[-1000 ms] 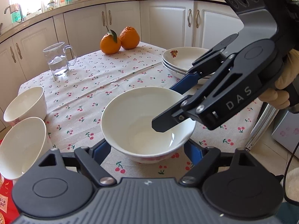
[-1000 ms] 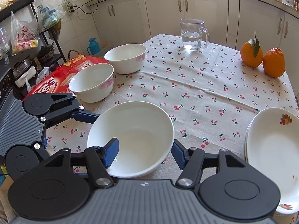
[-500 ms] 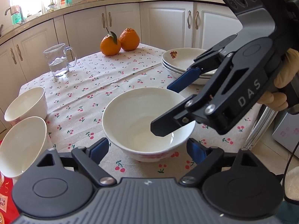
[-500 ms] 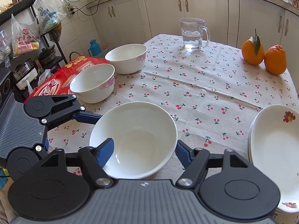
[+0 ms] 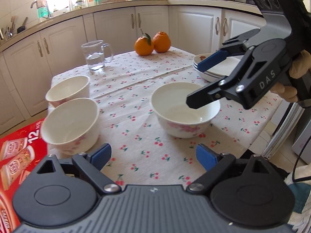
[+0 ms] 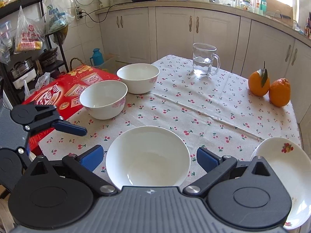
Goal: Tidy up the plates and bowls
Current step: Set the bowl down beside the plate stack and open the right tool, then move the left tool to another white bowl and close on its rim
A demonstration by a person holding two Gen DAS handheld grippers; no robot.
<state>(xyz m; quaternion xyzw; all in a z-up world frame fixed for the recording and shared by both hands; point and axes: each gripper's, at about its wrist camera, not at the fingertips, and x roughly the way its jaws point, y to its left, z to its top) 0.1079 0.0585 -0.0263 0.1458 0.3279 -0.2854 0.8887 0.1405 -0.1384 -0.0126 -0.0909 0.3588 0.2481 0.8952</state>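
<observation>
Now the near bowl (image 6: 148,158) sits between the right gripper (image 6: 149,158)'s jaws, just opened wide and touching nothing (left gripper (image 5: 153,157), also wide, hangs farther off).

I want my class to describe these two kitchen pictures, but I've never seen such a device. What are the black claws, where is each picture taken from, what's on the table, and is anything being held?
There is no robot. A person holds a hand-held claw in each hand, and each claw carries a wide-angle camera looking forward along its two blue-tipped fingers.

The left camera shows the left claw at the bottom and the right claw, gripped by a hand, coming in from the side. The right camera shows the right claw at the bottom.

On the cherry-print cloth stand a near bowl, two more bowls, stacked plates, a glass mug with water and two oranges.

Nothing is held. Both claws have just been opening; the right one straddles the near bowl without pressing it.
</observation>
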